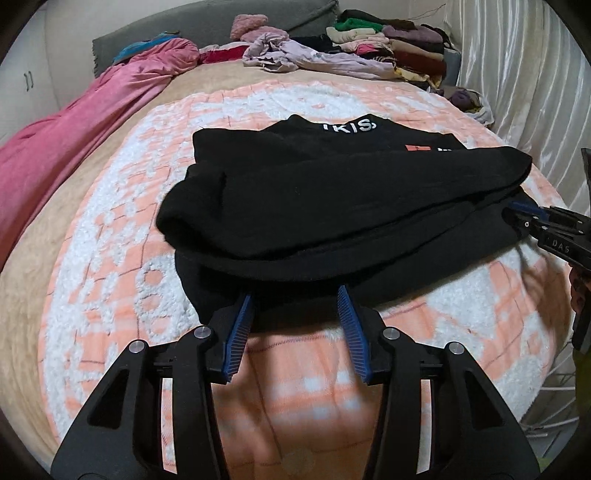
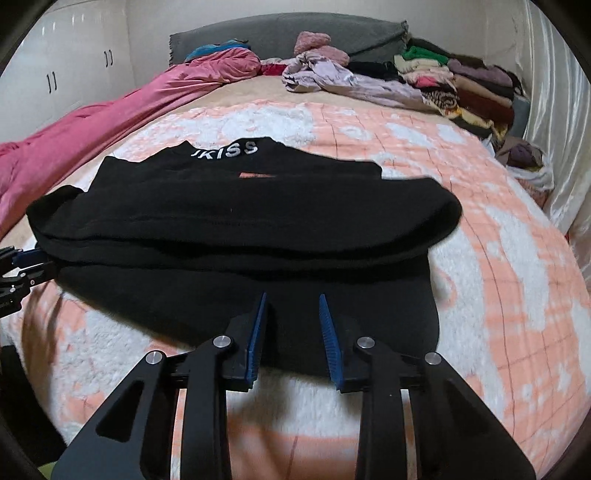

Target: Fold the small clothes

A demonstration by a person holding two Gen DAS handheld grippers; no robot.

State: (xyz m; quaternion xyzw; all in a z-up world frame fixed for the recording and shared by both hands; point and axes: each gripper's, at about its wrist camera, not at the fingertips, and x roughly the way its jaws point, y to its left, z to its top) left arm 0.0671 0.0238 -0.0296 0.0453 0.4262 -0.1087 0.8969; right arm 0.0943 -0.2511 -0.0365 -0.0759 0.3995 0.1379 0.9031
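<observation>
A black sweatshirt [image 1: 332, 206] with white lettering at its collar lies on the bed, its lower part folded up over the body. In the left wrist view my left gripper [image 1: 297, 301] stands at the near hem, jaws apart, with the black cloth edge lying between the fingertips [image 1: 243, 314] and untouched by the pads. My right gripper [image 2: 292, 299] reaches over the same hem of the sweatshirt [image 2: 240, 221] further right, its jaws narrower but still apart, cloth flat under them. Each gripper shows in the other's view: the right gripper [image 1: 517, 216] and the left gripper [image 2: 35, 260], both at the garment's edges.
The bed carries a peach and white fleece blanket [image 1: 122, 229]. A pink quilt [image 1: 74, 125] runs along the left side. Rumpled lilac cloth [image 2: 332, 77] and stacked folded clothes [image 2: 461, 85] sit at the far end by the grey headboard [image 2: 277, 33]. A pale curtain [image 1: 524, 74] hangs at the right.
</observation>
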